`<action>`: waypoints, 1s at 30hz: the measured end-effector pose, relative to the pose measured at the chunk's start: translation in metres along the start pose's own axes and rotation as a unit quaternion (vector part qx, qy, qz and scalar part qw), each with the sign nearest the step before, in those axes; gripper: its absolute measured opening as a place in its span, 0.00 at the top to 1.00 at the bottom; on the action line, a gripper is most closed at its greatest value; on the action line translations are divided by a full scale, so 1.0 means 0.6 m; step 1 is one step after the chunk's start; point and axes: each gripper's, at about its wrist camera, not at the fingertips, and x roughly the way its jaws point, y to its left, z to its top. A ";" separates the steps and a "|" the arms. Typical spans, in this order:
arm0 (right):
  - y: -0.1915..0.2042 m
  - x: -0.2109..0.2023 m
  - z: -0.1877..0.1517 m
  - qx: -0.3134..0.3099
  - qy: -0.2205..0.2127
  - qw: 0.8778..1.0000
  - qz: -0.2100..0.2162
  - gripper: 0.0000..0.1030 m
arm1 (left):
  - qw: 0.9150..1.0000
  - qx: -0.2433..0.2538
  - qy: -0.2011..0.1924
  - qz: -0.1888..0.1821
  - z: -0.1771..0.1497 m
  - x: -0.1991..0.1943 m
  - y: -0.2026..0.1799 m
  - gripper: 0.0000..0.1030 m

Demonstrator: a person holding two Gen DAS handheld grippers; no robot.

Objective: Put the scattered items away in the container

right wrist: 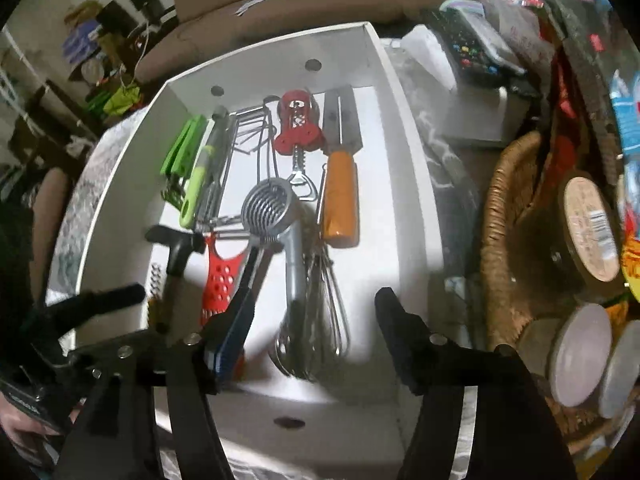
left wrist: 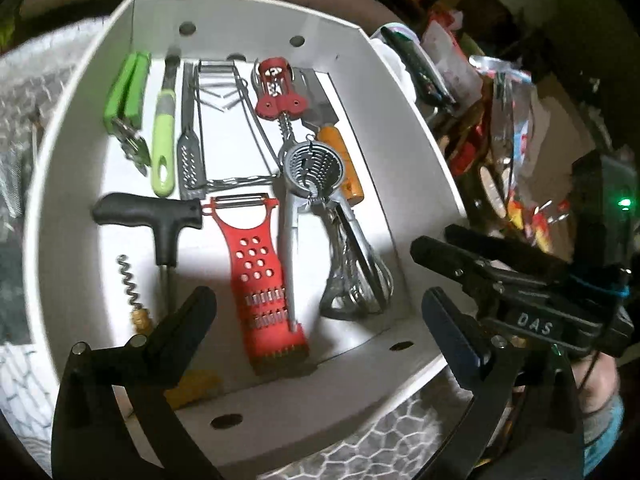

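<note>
Smooth white box [left wrist: 420, 152] — perforated red plastic grater [left wrist: 260, 276], wire whisk [left wrist: 360, 280] inside.

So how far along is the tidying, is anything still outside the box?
Mostly done, it seems: the white container already holds the red peeler, whisk, wing corkscrew and orange-handled tool. Nothing is in hand; the left tool and right tool hover open. No stray utensil shows outside the container.

Peeler [left wrist: 256, 248] lies in box [left wrist: 416, 168] w/ whisk [left wrist: 356, 276] right, corkscrew [left wrist: 160, 220] left.
</note>
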 end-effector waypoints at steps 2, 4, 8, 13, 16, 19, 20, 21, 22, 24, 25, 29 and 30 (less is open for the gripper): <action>0.014 -0.010 -0.012 -0.023 -0.007 1.000 -0.018 0.34 | 1.000 0.009 -0.003 0.011 -0.005 -0.006 -0.008 0.00; 0.025 -0.014 -0.022 -0.038 -0.009 0.999 -0.030 0.32 | 1.000 0.013 -0.003 0.020 -0.011 -0.014 -0.015 0.00; 0.043 -0.027 -0.044 -0.047 -0.015 0.998 -0.032 0.25 | 0.999 0.028 -0.010 0.044 -0.026 -0.033 -0.027 0.00; 0.057 -0.052 -0.070 -0.051 -0.037 0.997 -0.050 0.20 | 0.994 0.056 -0.032 0.088 -0.059 -0.073 -0.034 0.00; 0.069 -0.065 -0.087 -0.053 -0.048 0.996 -0.055 0.20 | 0.991 0.066 -0.041 0.110 -0.082 -0.096 -0.033 0.00; 0.084 -0.077 -0.103 -0.057 -0.054 0.995 -0.055 0.20 | 0.990 0.067 -0.045 0.118 -0.100 -0.110 -0.028 0.00; 0.091 -0.082 -0.109 -0.058 -0.057 0.995 -0.054 0.20 | 0.990 0.065 -0.045 0.119 -0.106 -0.114 -0.027 0.00; 0.094 -0.085 -0.113 -0.058 -0.059 0.995 -0.053 0.20 | 0.990 0.064 -0.045 0.118 -0.111 -0.119 -0.025 0.00; 0.099 -0.089 -0.119 -0.057 -0.060 0.995 -0.052 0.20 | 0.990 0.063 -0.046 0.118 -0.119 -0.126 -0.024 0.00; 0.109 -0.097 -0.129 -0.055 -0.062 0.995 -0.048 0.20 | 0.990 0.062 -0.051 0.119 -0.130 -0.138 -0.022 0.00; 0.114 -0.101 -0.134 -0.056 -0.063 0.995 -0.047 0.20 | 0.989 0.062 -0.053 0.120 -0.136 -0.146 -0.022 0.00; 0.140 -0.121 -0.155 -0.062 -0.071 0.994 -0.046 0.20 | 0.988 0.064 -0.061 0.127 -0.160 -0.174 -0.020 0.00; 0.144 -0.125 -0.159 -0.064 -0.073 0.994 -0.046 0.20 | 0.987 0.065 -0.064 0.129 -0.166 -0.180 -0.020 0.00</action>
